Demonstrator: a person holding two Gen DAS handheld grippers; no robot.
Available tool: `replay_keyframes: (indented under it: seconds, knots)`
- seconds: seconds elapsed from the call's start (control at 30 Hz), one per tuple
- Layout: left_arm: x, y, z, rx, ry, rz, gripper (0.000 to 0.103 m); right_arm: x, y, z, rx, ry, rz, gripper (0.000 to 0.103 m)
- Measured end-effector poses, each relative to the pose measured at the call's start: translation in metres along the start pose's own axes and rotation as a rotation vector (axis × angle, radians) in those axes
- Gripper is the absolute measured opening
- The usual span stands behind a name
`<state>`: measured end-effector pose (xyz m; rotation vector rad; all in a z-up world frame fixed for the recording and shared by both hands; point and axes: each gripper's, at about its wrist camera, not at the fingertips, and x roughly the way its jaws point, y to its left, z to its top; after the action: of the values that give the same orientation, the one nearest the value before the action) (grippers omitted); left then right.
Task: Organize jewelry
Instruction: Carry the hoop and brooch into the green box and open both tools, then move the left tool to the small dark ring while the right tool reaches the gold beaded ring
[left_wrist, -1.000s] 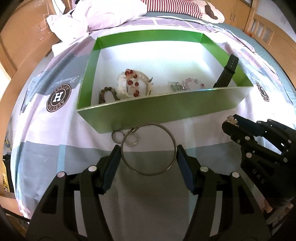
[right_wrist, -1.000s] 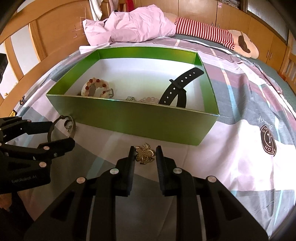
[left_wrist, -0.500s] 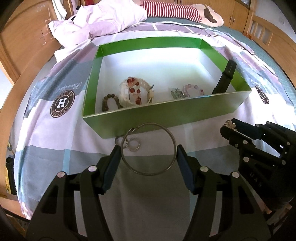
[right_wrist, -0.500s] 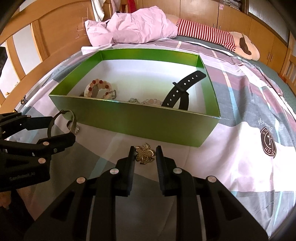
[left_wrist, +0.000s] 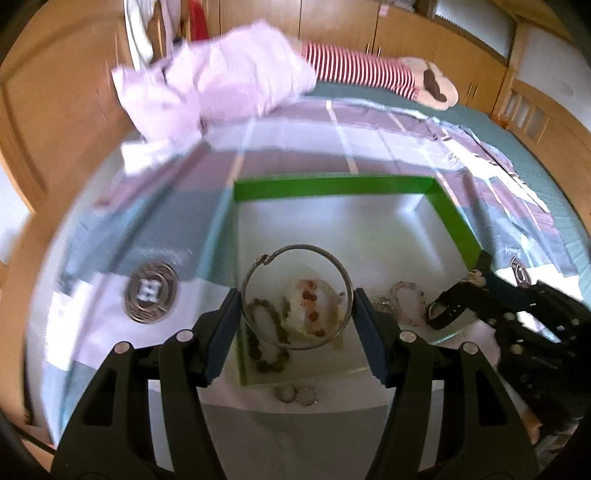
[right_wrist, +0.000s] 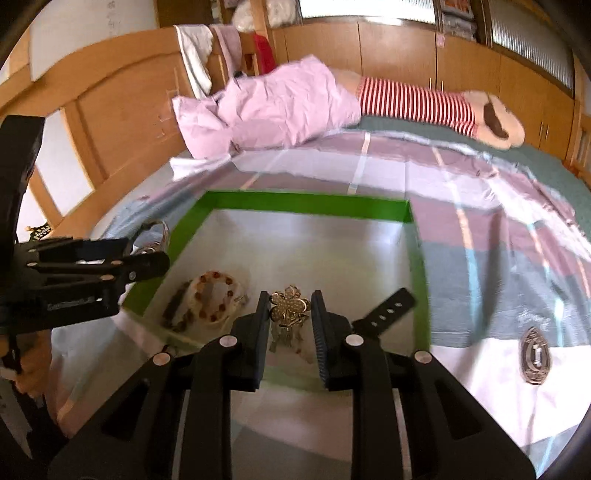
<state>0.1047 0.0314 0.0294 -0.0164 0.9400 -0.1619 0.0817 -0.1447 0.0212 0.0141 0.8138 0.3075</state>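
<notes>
**Both grippers carry jewelry above the green box**

The left gripper (left_wrist: 297, 314) sits low and centre in the left wrist view, its jaws set fairly wide with a silver bangle (left_wrist: 297, 295) clamped between the pads; the ring touches a pad on each side. The bangle's clasp is at its upper left. Seen through and beneath the ring, on the white floor of the green box (left_wrist: 332, 186), lie a dark bead bracelet (left_wrist: 264, 343) and, just beside it to the right, a pale coil with red beads (left_wrist: 308, 308). Further right in the box are a clear bead bracelet (left_wrist: 406, 295) and a black strap (left_wrist: 456, 306), the strap partly covered by the other gripper at the right edge of the frame. Two small rings (left_wrist: 297, 395) lie on the bedspread (left_wrist: 122, 240) just outside the box's near wall, bottom centre.

In the right wrist view the right gripper (right_wrist: 288, 308) is low and centre, its jaws narrow and pinching a gold flower brooch (right_wrist: 290, 306), which stands above the box interior. The left gripper appears at the left edge of that frame, over the box's left wall. At the top of both frames a pink pillow (right_wrist: 277, 107) rests on the bed.
</notes>
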Motion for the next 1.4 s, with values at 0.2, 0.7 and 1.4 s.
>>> replay_keyframes:
  seconds: [0.2,0.7,1.4]
  knots:
    - [0.024,0.0,0.004,-0.018,0.023,-0.073,0.061,0.027,0.001,-0.002,0.01,0.048,-0.015,0.028]
    - [-0.012,0.031,-0.035,-0.021,0.118,0.016,0.069,-0.013,0.062,-0.043,-0.151,0.096,0.175,0.059]
    - [0.033,0.056,-0.071,-0.125,0.329,0.1,0.071,0.049,0.102,-0.069,-0.239,0.227,0.11,0.021]
